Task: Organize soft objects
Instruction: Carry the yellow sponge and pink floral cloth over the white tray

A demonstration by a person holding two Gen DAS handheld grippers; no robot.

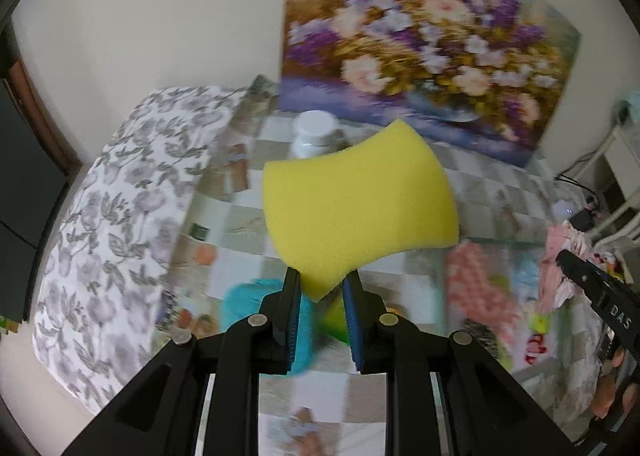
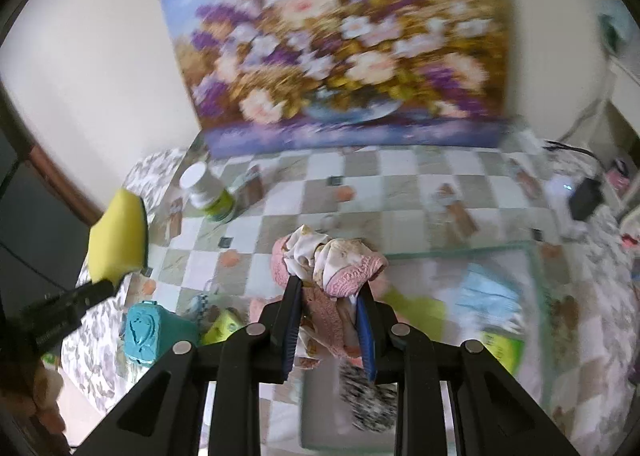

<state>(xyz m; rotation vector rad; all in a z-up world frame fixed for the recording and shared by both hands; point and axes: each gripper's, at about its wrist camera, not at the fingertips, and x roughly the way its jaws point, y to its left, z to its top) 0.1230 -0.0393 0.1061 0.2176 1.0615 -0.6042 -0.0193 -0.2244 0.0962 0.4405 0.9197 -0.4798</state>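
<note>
A yellow sponge [image 1: 360, 208] hangs in the air above the table, pinched by one corner in my left gripper [image 1: 322, 282], which is shut on it. The right wrist view shows the same yellow sponge [image 2: 118, 240] at the left, held by the left gripper [image 2: 100, 288]. My right gripper [image 2: 330, 290] is shut on a bunched pink and floral cloth [image 2: 328, 260], lifted over the table. In the left wrist view that pink cloth [image 1: 564, 268] hangs from the right gripper [image 1: 568, 260] at the right edge.
The checkered tablecloth [image 2: 400, 184] carries a white jar [image 2: 204, 188], a teal box [image 2: 144, 330], a green packet [image 2: 224, 326], a clear tray [image 2: 500, 296] and a black-and-white speckled cloth [image 2: 368, 400]. A flower painting [image 2: 344, 52] leans on the wall. A floral pillow [image 1: 116, 228] lies left.
</note>
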